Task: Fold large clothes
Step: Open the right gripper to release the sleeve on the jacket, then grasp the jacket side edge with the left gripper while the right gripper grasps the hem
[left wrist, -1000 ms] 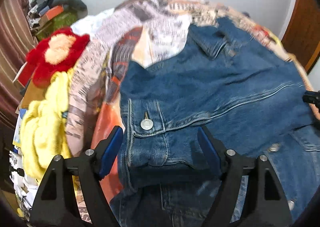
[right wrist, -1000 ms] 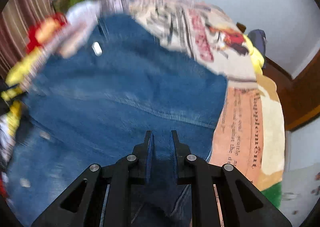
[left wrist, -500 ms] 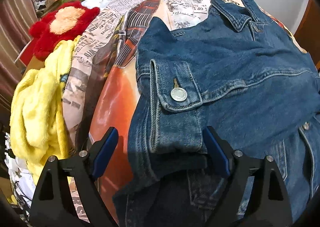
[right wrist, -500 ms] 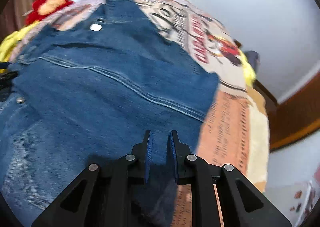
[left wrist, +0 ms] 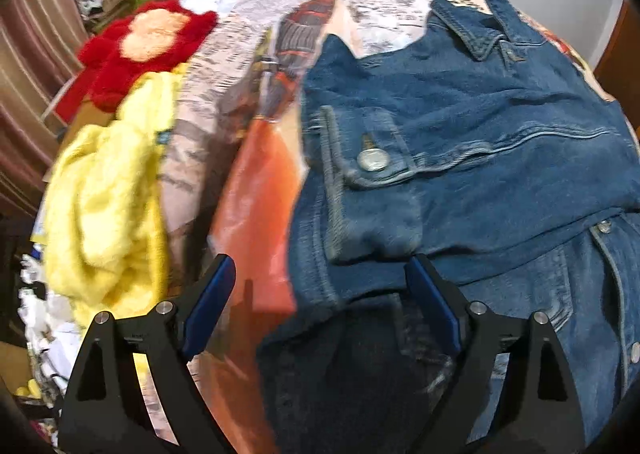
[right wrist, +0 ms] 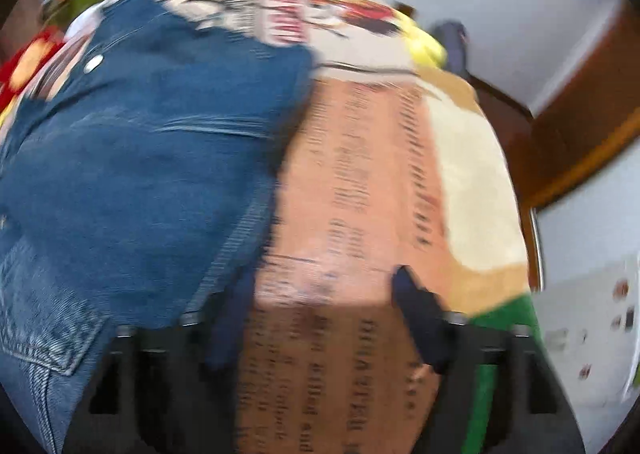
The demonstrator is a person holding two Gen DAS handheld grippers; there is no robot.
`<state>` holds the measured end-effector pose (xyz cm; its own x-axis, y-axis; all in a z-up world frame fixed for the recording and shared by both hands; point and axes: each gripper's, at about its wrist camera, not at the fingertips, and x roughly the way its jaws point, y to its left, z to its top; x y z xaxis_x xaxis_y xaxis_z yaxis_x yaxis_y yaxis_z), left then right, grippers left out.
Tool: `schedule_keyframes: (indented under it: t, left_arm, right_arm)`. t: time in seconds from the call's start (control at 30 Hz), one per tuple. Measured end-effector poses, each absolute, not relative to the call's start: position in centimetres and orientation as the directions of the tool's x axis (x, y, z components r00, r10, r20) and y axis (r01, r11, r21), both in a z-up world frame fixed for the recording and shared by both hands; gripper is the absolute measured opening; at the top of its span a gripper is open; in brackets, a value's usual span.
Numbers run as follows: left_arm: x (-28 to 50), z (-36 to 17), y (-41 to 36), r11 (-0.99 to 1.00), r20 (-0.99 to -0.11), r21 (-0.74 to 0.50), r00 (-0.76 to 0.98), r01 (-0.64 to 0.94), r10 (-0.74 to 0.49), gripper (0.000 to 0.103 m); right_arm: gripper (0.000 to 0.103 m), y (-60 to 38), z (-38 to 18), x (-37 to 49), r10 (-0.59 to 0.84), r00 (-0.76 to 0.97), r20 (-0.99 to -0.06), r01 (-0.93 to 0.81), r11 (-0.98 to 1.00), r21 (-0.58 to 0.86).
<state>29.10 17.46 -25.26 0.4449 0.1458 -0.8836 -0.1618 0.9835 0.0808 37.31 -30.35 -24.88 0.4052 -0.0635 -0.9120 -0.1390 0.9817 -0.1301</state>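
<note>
The jacket [left wrist: 480, 142] lies spread on the bed [left wrist: 260, 194], filling the left view from 12 to 5 o'clock. The left gripper [left wrist: 320, 302] has its fingers wide apart, astride the jacket's near edge without pressing it. The right gripper [right wrist: 320, 318] is opening, only bedcover between its fingers; the jacket sits at 9 o'clock there, blurred.

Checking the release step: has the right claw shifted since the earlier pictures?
Yes. The right claw, jaws opening with nothing between them, has slid right off the denim jacket; it now hangs over the printed bedspread.
</note>
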Motion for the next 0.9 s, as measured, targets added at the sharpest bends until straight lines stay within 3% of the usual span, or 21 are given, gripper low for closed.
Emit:
schedule_keyframes:
  t: [0.23,0.5,0.77,0.9]
  left_arm:
    - [30.3,-22.9,20.2,0.977,-0.862,0.008,0.493,-0.215,0.116,0.088]
    - [37.4,-21.9,22.1,0.971,-0.858,-0.12,0.514,-0.206,0.003,0.088]
    - [43.7,-27.0,24.4,0.929,-0.895,-0.281,0.415,-0.241,-0.163,0.088]
    - [45.6,-28.9,24.0,0.912,-0.892,-0.338,0.388,-0.231,-0.232,0.088]
  right_arm:
    - [0.074,-33.1,-22.1,38.6,0.066,0.421,-0.905,-0.068,0.997,0.041]
    - [0.074,-31.7,-19.3,42.9,0.258,0.44,-0.86,-0.076,0.965,0.25]
    - [0.074,-30.9,-23.3,49.0,0.328,0.351,-0.877,-0.014,0.938,0.345]
    - [0.064,-31.1,-25.6,51.1,0.382,0.314,-0.869,0.036,0.91,0.413]
